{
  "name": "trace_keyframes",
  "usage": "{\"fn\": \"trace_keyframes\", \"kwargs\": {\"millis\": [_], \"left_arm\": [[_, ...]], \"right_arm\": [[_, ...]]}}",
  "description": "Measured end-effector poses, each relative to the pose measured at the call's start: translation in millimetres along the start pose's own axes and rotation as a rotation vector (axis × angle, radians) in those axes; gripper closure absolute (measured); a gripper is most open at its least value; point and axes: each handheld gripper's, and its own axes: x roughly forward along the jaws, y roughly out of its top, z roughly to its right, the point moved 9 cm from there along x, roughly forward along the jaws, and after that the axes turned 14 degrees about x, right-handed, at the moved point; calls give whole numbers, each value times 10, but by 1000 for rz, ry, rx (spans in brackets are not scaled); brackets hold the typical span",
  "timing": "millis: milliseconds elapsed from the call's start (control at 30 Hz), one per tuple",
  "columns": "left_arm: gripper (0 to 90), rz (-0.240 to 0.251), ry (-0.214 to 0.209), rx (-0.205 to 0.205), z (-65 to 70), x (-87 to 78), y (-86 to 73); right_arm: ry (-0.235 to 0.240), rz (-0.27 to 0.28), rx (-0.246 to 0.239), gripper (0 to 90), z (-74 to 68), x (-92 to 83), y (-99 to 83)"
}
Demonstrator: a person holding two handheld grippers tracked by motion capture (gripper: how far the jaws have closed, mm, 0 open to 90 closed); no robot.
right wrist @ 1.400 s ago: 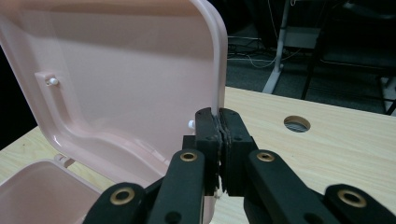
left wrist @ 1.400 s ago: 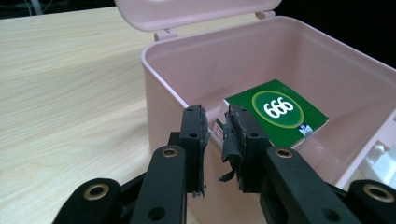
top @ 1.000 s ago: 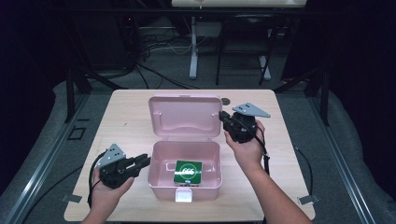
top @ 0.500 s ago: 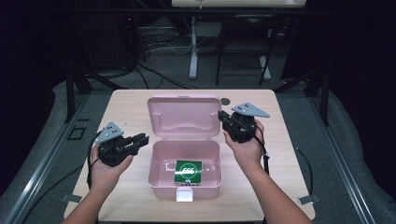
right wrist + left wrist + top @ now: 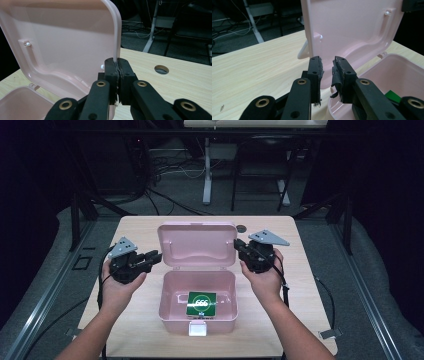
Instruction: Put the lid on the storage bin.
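A pink plastic box (image 5: pixel 165 290) stands in the middle of the table with its lid (image 5: pixel 197 245) raised upright. A green packet (image 5: pixel 201 303) lies flat inside it. My right gripper (image 5: pixel 237 245) is shut on the lid's right edge; in the right gripper view the lid (image 5: pixel 70 37) rim runs down into the closed jaws of that gripper (image 5: pixel 116 62). My left gripper (image 5: pixel 156 256) hovers by the lid's left edge. In the left gripper view its jaws (image 5: pixel 327 62) stand a narrow gap apart with nothing between them, just short of the lid (image 5: pixel 352 25).
A white latch (image 5: pixel 198 329) hangs at the box's front. The wooden table (image 5: pixel 140 325) has a round cable hole (image 5: pixel 242 228) behind the right gripper. Dark floor, cables and a white table leg (image 5: pixel 206 170) lie beyond the far edge.
My left hand has lifted and moved from the box's front left corner back toward the lid's left edge. The right hand and the lid have stayed put.
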Motion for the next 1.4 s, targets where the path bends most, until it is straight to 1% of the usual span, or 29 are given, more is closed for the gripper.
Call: {"fn": "trace_keyframes", "kwargs": {"millis": [67,133,200,300,467,633,733,767,900,1067,1400], "left_arm": [[755,6,9,-10,-28,15,14],[754,5,10,-11,-37,22,20],[752,14,14,-13,-43,46,56],[751,16,19,-5,-51,73,97],[750,25,32,-15,-91,100,158],[751,30,32,-22,-119,124,199],[755,31,33,-13,-125,130,232],[754,33,32,-16,-125,130,238],[767,34,27,-18,-128,125,233],[774,33,32,-14,-116,108,234],[782,30,29,-2,-70,40,231]], "right_arm": [[1,1,0,876,0,-2,-1],[2,3,1,875,0,-2,-1],[5,5,2,875,-2,-7,-3],[7,4,2,875,-2,-9,-4],[10,0,1,874,-2,-13,-4],[11,4,-1,873,-5,-17,-6],[13,3,0,873,-6,-22,-8],[14,3,2,872,-7,-24,-8],[21,2,8,863,-9,-27,-8],[34,5,16,826,-23,-37,-1],[44,7,5,812,-62,-104,-10]]}}
